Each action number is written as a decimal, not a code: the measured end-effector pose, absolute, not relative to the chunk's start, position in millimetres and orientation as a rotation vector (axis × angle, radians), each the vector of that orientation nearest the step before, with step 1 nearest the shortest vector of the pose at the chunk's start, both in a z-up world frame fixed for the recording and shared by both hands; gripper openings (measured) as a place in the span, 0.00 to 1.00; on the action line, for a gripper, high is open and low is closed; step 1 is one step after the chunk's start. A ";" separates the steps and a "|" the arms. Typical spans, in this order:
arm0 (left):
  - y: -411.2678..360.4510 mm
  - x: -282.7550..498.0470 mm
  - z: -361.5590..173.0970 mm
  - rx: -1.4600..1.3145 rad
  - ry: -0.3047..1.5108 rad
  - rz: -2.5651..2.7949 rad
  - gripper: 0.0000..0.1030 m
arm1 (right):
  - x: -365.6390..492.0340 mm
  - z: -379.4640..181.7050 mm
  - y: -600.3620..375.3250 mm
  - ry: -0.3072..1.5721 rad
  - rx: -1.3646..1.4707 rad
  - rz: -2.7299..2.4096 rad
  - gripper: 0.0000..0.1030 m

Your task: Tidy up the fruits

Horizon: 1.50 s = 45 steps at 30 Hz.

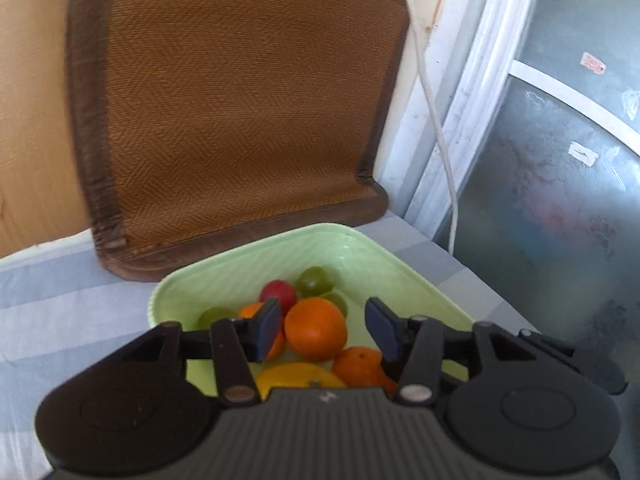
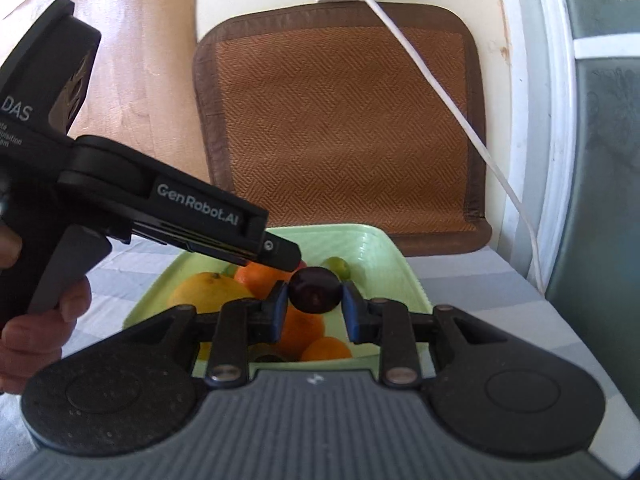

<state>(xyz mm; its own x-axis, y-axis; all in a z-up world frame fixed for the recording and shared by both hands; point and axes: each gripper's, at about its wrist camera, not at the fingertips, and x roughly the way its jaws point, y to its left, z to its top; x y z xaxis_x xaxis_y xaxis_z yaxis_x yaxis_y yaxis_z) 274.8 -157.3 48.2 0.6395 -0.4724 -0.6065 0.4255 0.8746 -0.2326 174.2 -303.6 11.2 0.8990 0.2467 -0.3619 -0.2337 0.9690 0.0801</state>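
Woven mat (image 1: 240, 112) against cream wall (image 2: 496, 12)

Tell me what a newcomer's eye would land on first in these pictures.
The dark plum pinched in the right tongs stands out, held above the pale green basket of oranges. The left tongs hang open over an orange in that basket. Behind, a brown woven mat leans on the wall.

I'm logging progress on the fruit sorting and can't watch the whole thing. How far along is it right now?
Done: the green basket already holds oranges, green grapes, a red fruit and a yellow fruit.
In hand: the right claw grips a dark plum over the basket; the left claw is open and empty.
Left: setting the plum down. No other fruit shows outside the basket.
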 end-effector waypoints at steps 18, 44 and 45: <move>49.1 129.4 82.5 -0.189 0.525 -0.151 0.55 | 134.6 28.9 -344.9 0.192 0.276 0.183 0.33; 45.9 153.9 -2.3 -0.113 0.627 -0.169 0.59 | 189.1 17.3 -103.2 0.816 -1.316 0.741 0.31; 47.2 153.7 -2.4 -0.122 0.627 -0.176 0.59 | 192.2 17.6 -100.6 0.835 -1.339 0.751 0.30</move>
